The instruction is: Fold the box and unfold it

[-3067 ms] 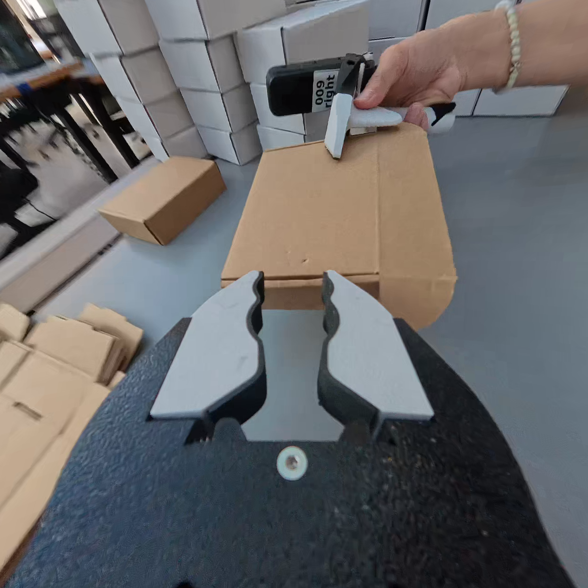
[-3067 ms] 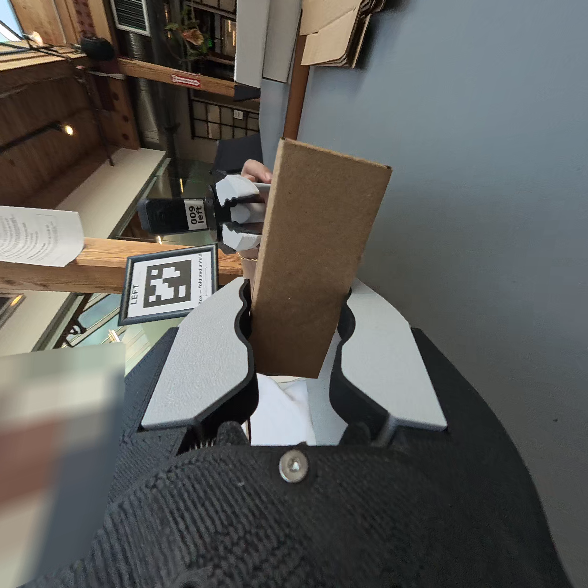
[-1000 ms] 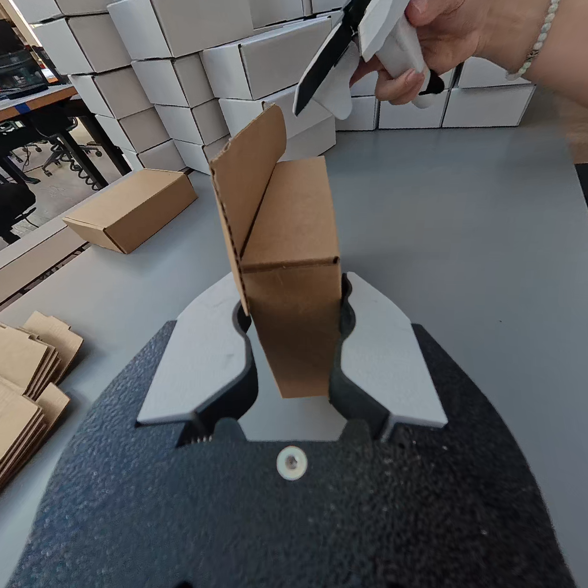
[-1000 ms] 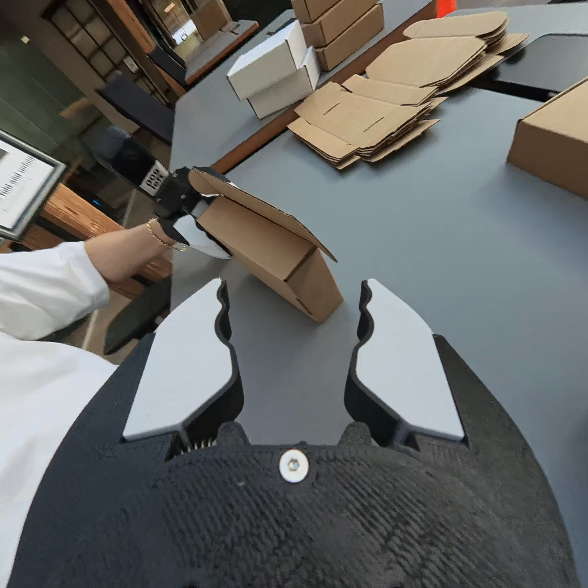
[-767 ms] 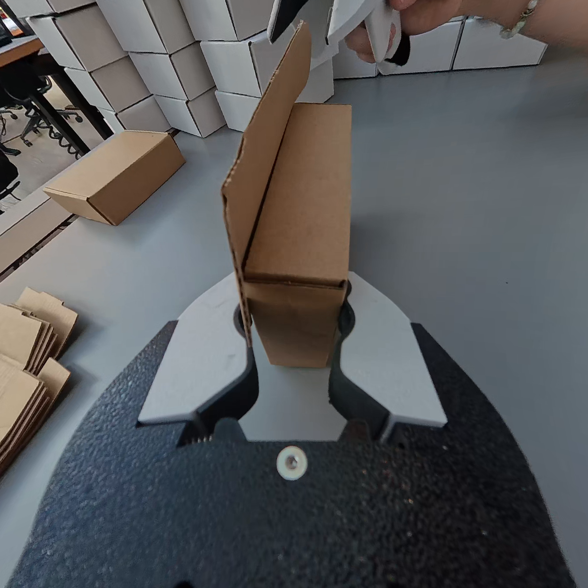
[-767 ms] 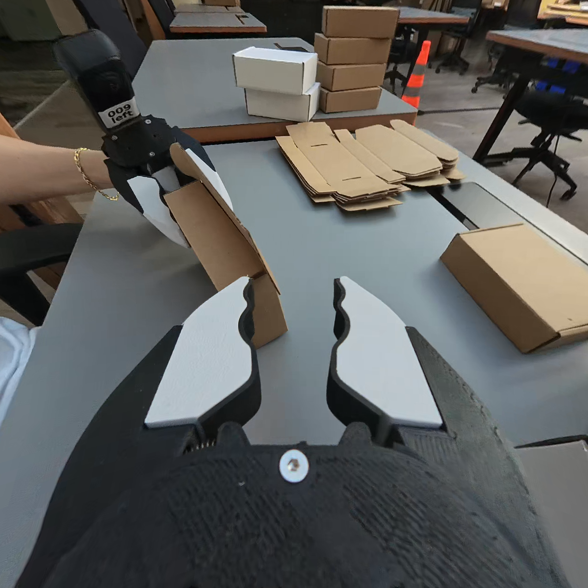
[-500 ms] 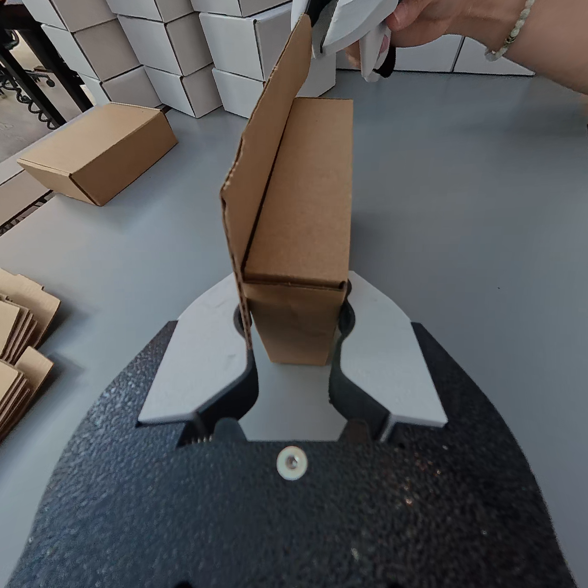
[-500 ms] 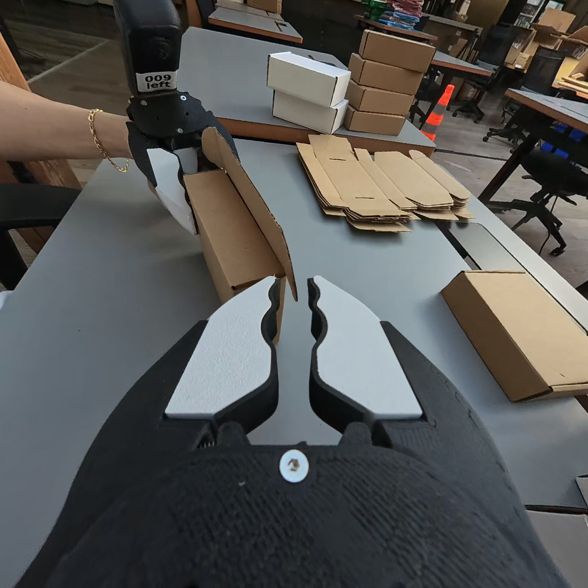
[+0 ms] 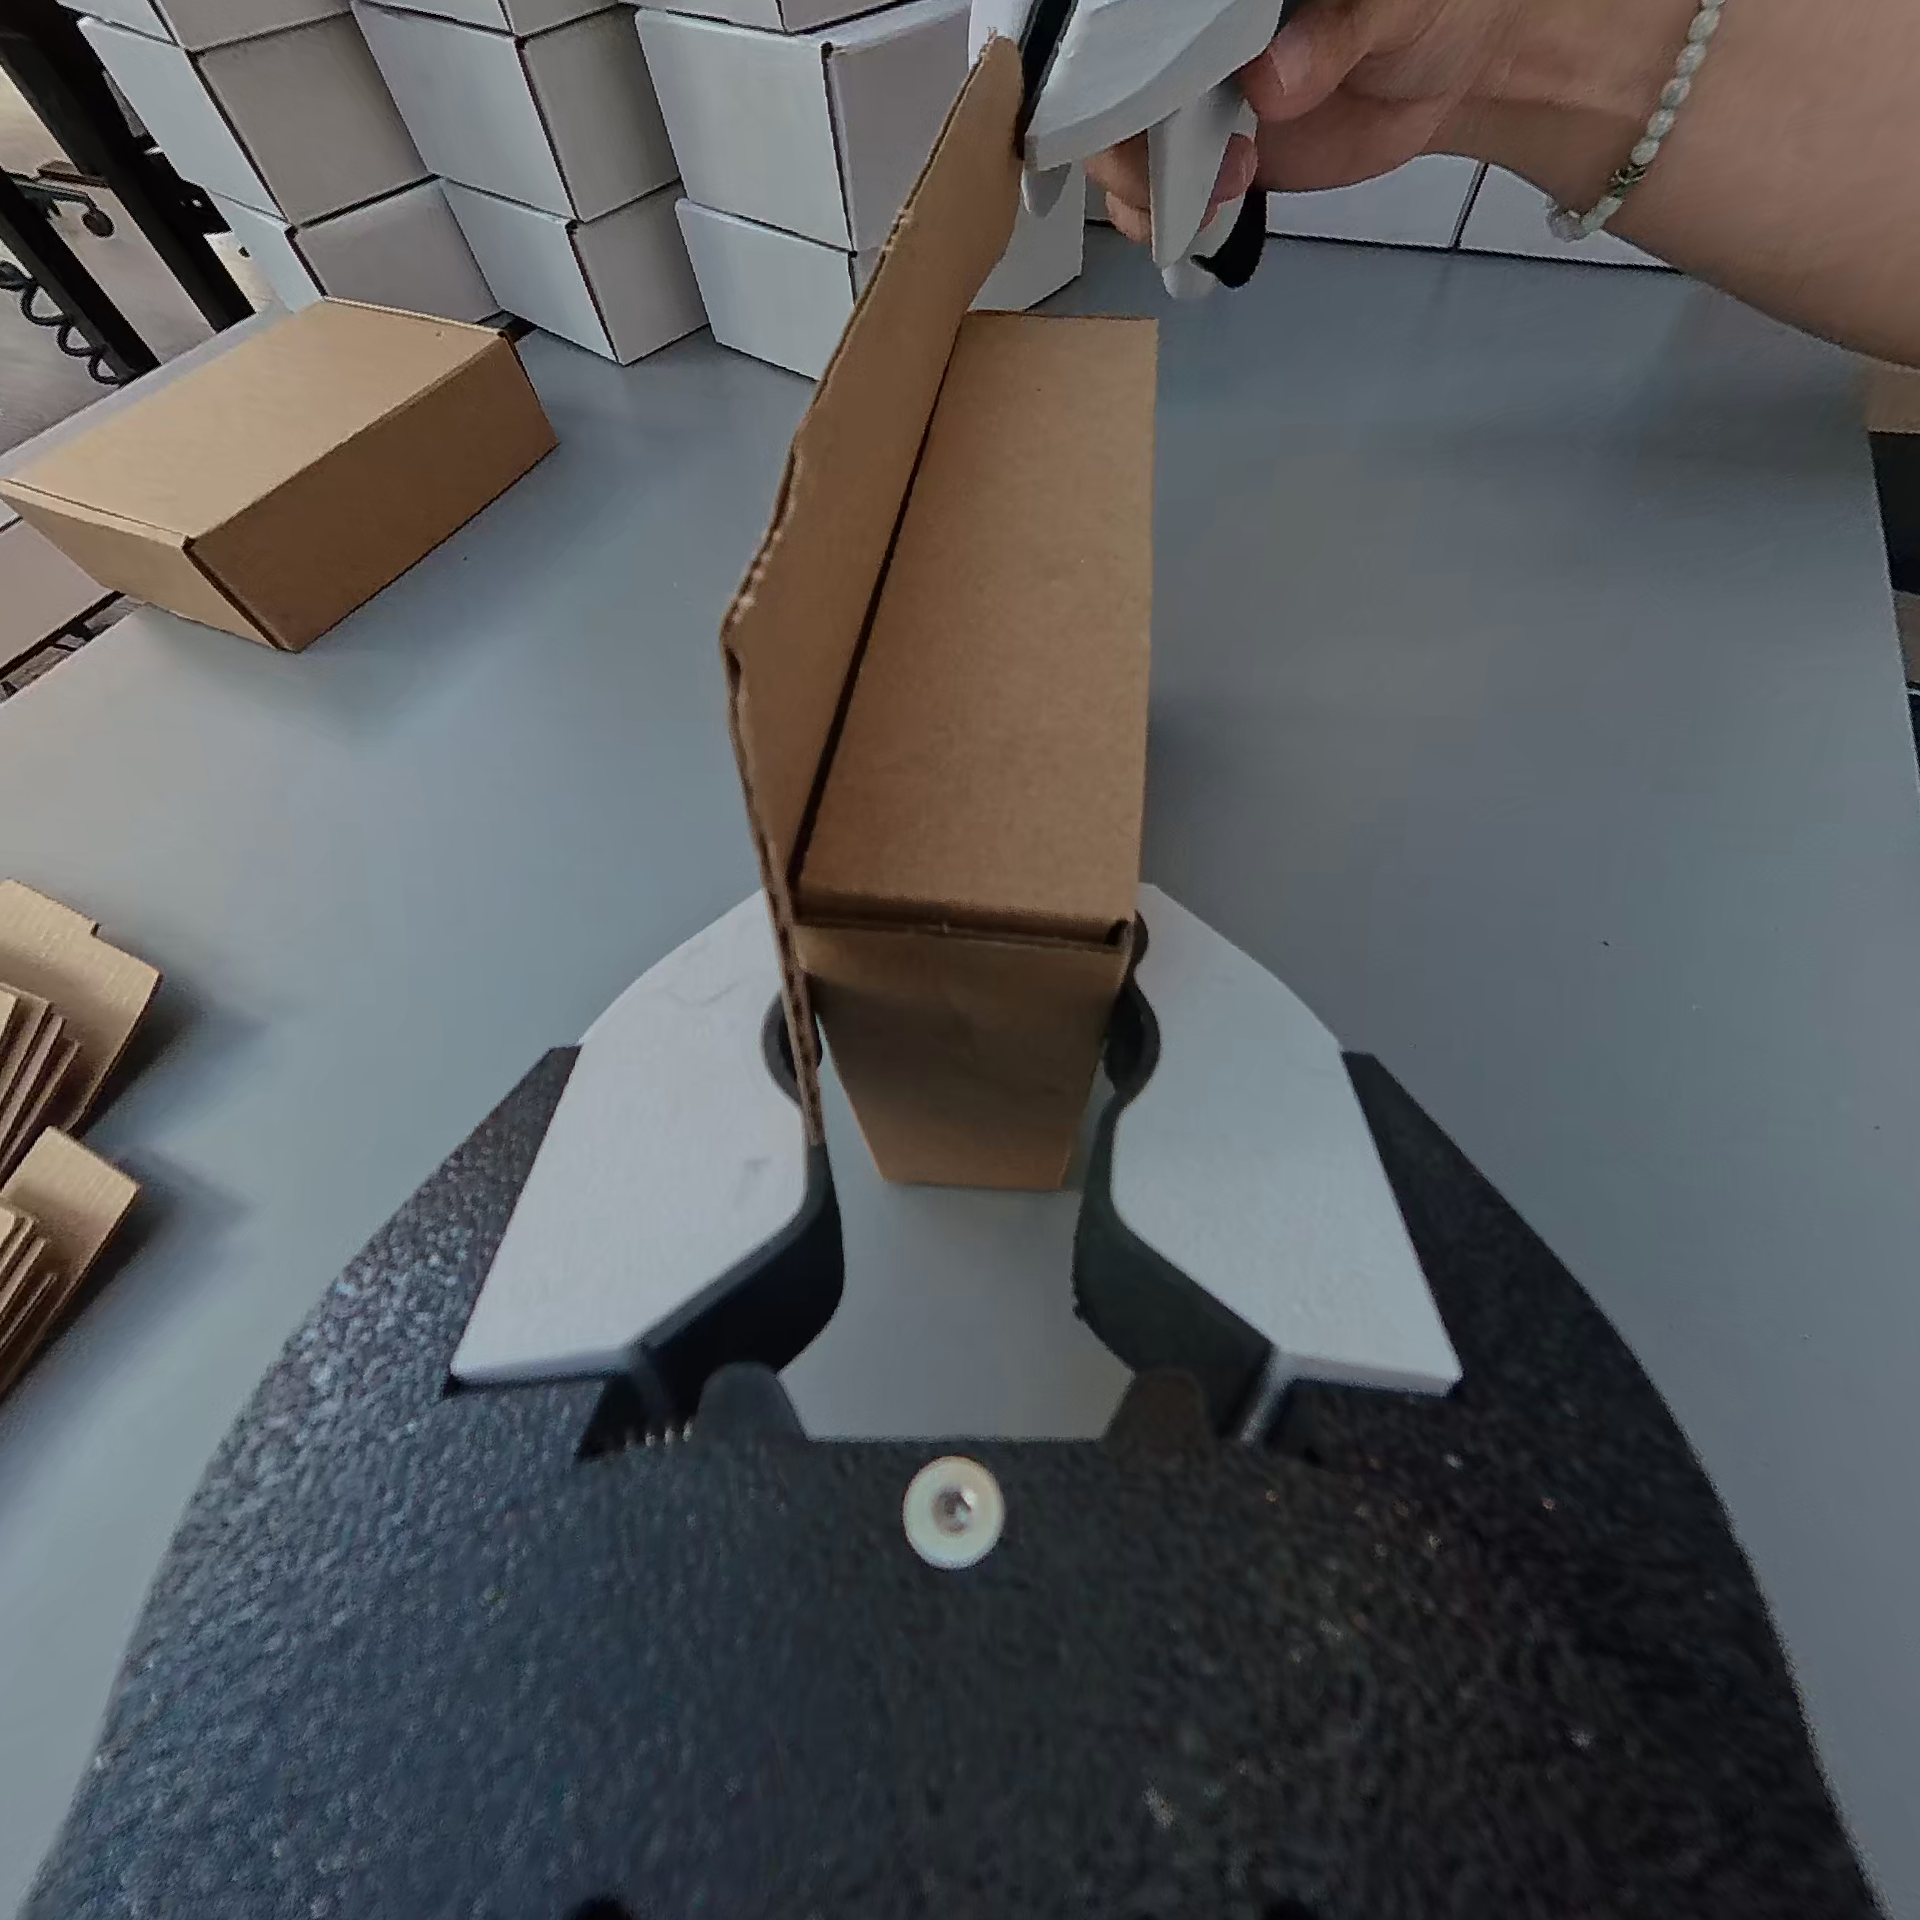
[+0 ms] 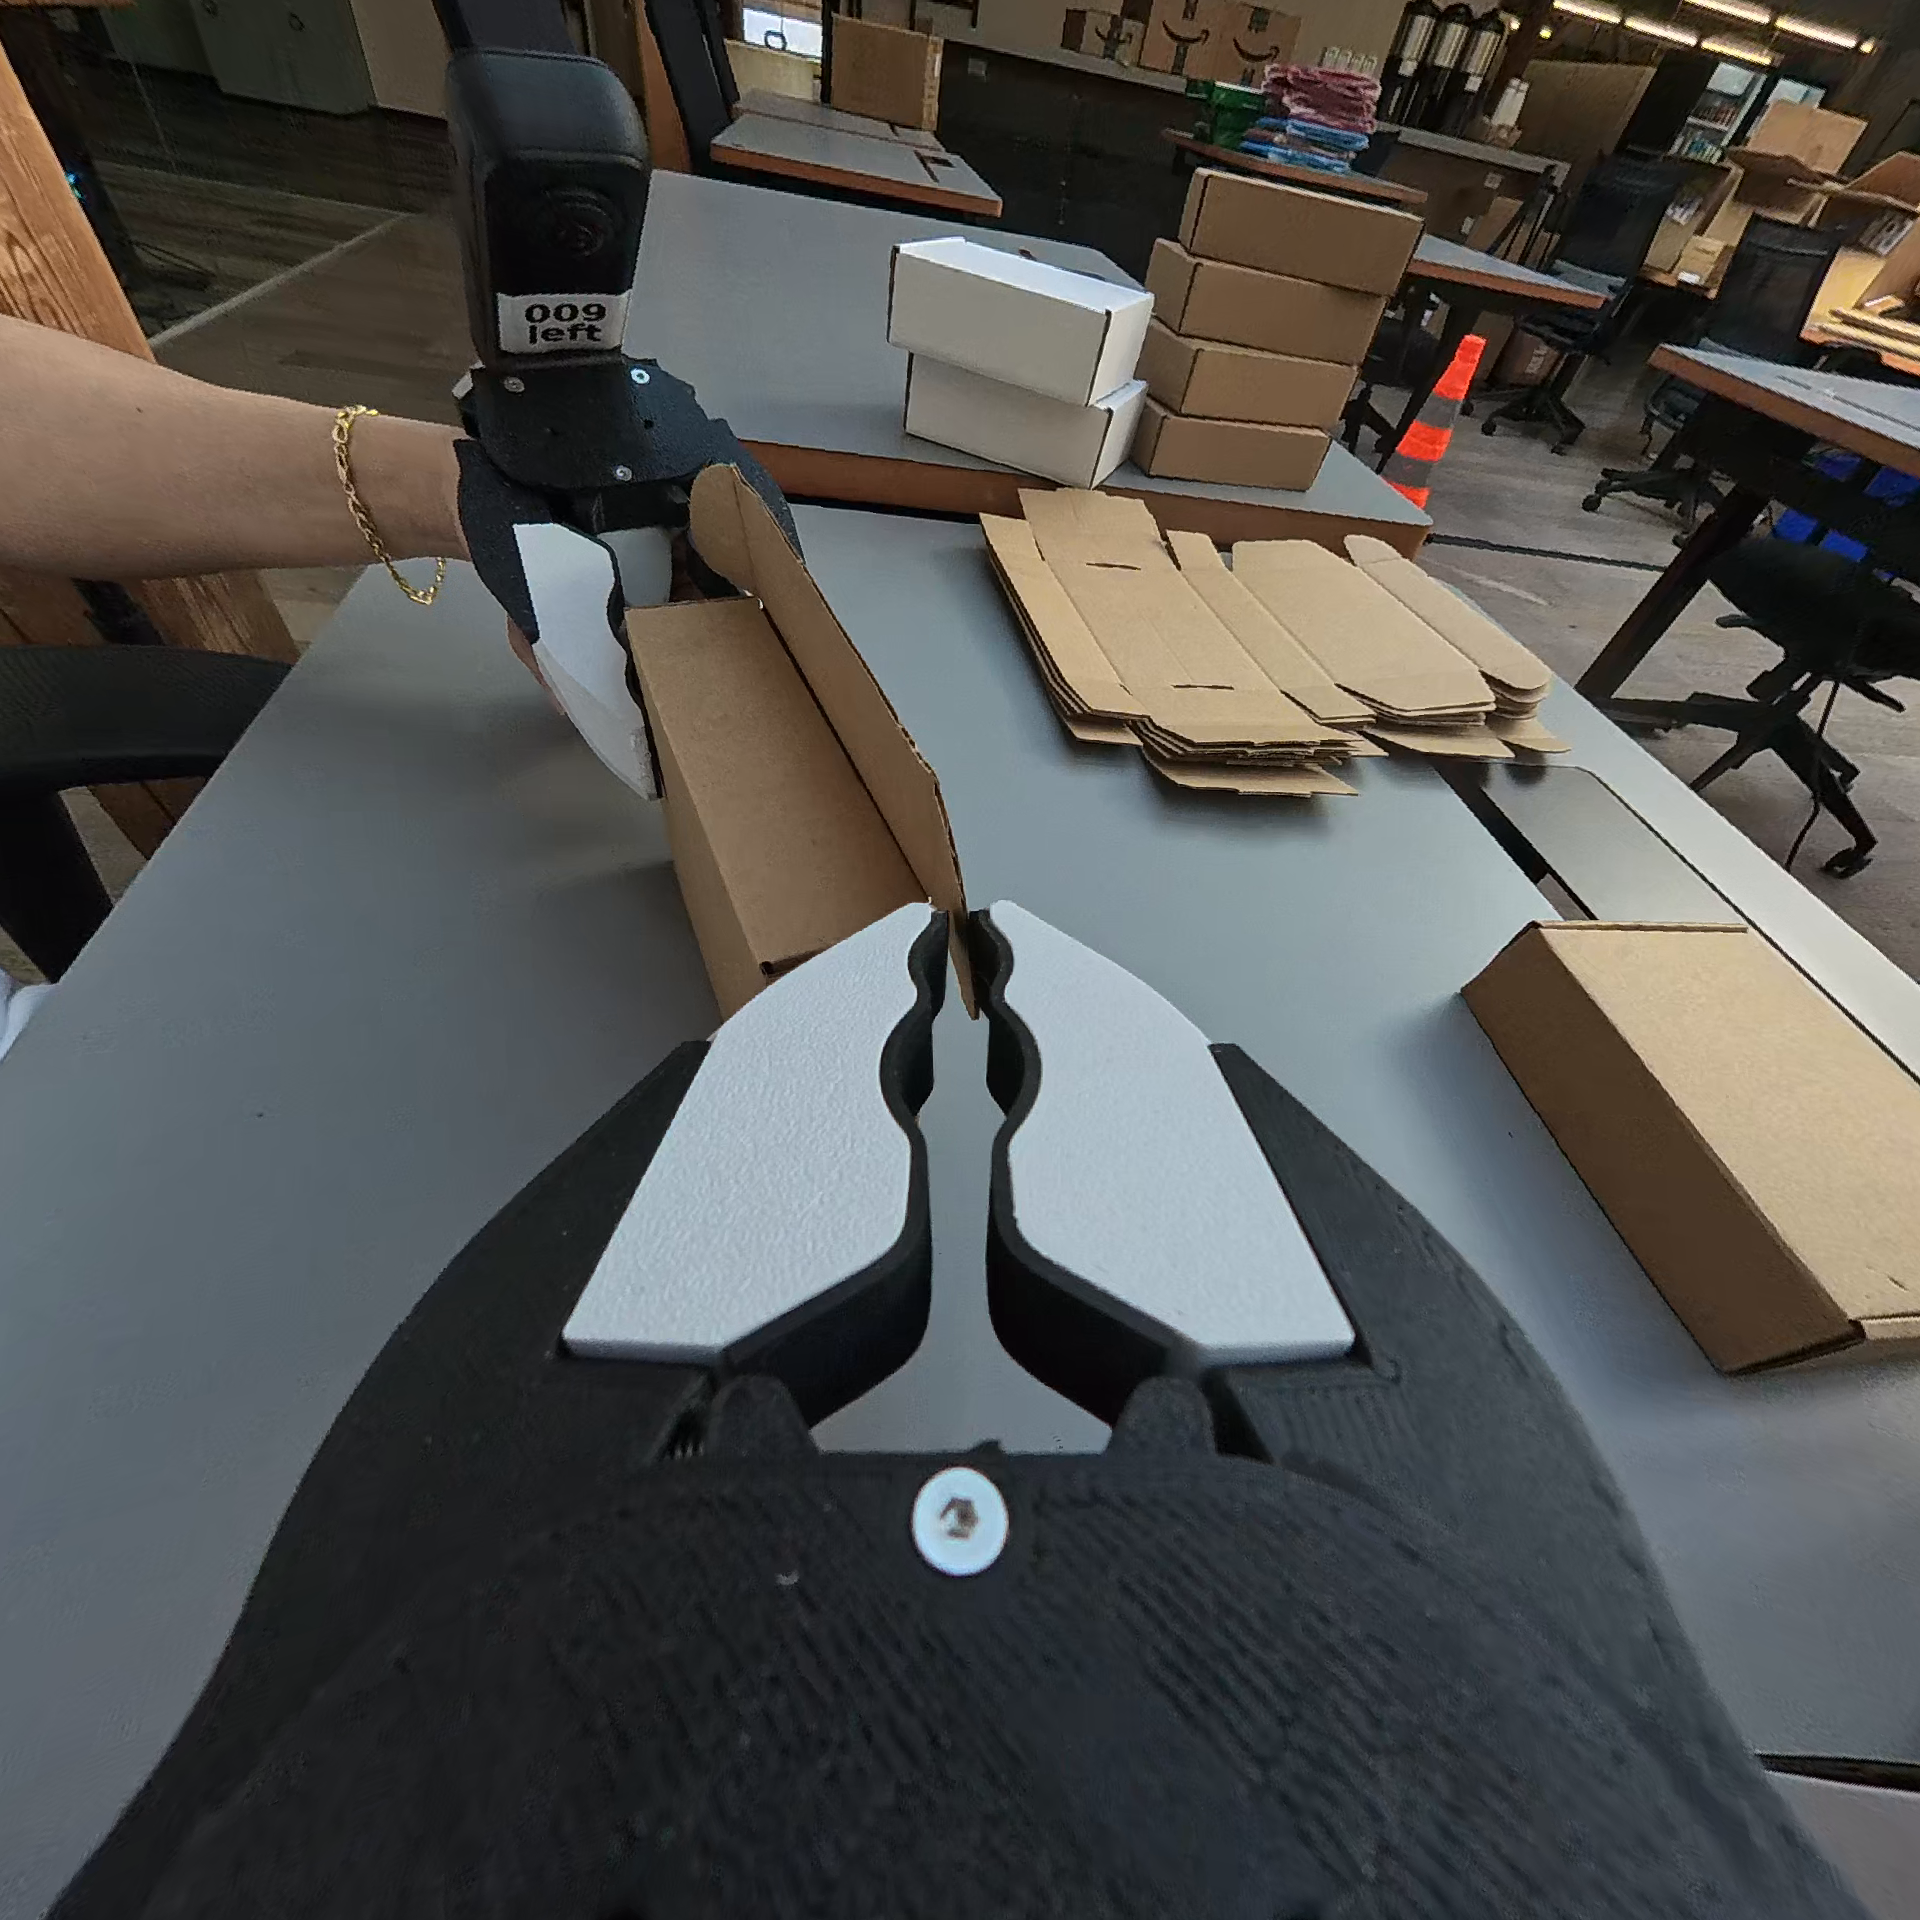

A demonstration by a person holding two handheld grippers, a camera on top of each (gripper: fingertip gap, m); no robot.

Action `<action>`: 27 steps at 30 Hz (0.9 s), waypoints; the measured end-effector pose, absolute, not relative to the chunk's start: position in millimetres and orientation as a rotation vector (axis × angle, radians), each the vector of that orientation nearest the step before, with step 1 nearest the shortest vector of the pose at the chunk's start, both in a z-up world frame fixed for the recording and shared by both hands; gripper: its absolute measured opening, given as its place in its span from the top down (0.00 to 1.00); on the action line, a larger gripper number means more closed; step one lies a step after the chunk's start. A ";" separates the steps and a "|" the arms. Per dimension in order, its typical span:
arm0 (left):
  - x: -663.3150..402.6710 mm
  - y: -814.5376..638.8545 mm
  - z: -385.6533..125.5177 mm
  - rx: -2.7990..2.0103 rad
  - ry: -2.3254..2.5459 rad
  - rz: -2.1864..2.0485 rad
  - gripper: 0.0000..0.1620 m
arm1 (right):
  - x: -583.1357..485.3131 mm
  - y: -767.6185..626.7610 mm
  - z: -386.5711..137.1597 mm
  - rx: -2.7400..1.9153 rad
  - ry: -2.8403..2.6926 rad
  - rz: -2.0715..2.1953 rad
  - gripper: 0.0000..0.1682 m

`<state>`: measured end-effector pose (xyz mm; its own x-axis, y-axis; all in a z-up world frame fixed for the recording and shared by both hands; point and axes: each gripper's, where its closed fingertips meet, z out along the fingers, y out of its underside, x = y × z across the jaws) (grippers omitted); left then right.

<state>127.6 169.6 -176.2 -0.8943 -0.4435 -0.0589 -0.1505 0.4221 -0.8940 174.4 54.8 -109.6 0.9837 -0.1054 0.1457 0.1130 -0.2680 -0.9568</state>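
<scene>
A long brown cardboard box [image 9: 997,644] lies on the grey table [image 9: 1455,727] with its side flap [image 9: 862,499] standing up. My left gripper [image 9: 961,1039] is shut on the near end of the box. The box [image 10: 769,769] also shows in the right wrist view, with the left gripper [image 10: 613,613] at its far end. My right gripper [image 10: 964,940] is shut on the near corner of the raised flap [image 10: 831,675]. In the left wrist view the right gripper [image 9: 1049,114] shows at the flap's far top corner.
A closed brown box [image 9: 281,468] and stacked white boxes [image 9: 582,156] stand at the left rear. Flat cardboard blanks [image 9: 42,1132] lie at the left edge. In the right wrist view, flat blanks [image 10: 1247,655], a closed brown box [image 10: 1714,1122] and stacked boxes [image 10: 1143,332] lie beyond.
My right gripper has come to the raised flap and closed on its corner. The box has settled flat on the table, with my left gripper still shut on its end.
</scene>
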 end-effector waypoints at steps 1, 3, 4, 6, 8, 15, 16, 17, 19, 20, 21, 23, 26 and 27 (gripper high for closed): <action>127.7 169.1 -176.2 -0.514 2.395 -1.456 0.67 | 173.9 55.2 -108.9 -1.823 -0.004 -0.200 0.97; 128.0 169.0 -176.5 -0.522 2.402 -1.452 0.67 | 175.0 55.3 -108.8 -1.827 0.005 -0.196 0.99; 128.4 169.1 -176.5 -0.529 2.402 -1.452 0.67 | 176.0 55.7 -108.9 -1.832 0.011 -0.202 0.99; 129.6 169.2 -176.6 -0.555 2.398 -1.444 0.67 | 178.8 56.7 -109.3 -1.846 0.051 -0.207 0.99; 130.9 169.7 -177.0 -0.593 2.394 -1.420 0.67 | 180.0 58.3 -110.0 -1.850 0.131 -0.166 0.99; 136.6 166.5 -178.8 -0.718 2.365 -1.313 0.67 | 184.5 63.5 -109.7 -1.762 0.520 0.048 0.98; 138.0 165.3 -178.9 -0.736 2.357 -1.300 0.67 | 186.0 64.8 -109.5 -1.734 0.579 0.084 0.98; 139.2 164.1 -179.0 -0.750 2.352 -1.289 0.67 | 187.3 65.8 -109.3 -1.704 0.623 0.112 0.98; 141.1 162.1 -179.1 -0.766 2.342 -1.279 0.67 | 191.0 66.2 -108.5 -1.649 0.688 0.156 0.97; 141.9 161.4 -179.1 -0.774 2.338 -1.281 0.67 | 192.7 66.0 -108.5 -1.631 0.709 0.168 0.97; 142.6 161.0 -179.1 -0.781 2.335 -1.284 0.67 | 194.2 65.9 -108.9 -1.629 0.714 0.162 0.97; 143.4 160.8 -179.1 -0.790 2.333 -1.291 0.67 | 196.5 65.5 -109.8 -1.656 0.690 0.106 0.98; 143.9 160.6 -178.9 -0.794 2.323 -1.300 0.67 | 196.9 65.2 -112.0 -1.708 0.646 0.016 0.98; 144.0 160.6 -178.9 -0.794 2.320 -1.304 0.67 | 196.5 64.9 -113.0 -1.717 0.638 -0.004 0.98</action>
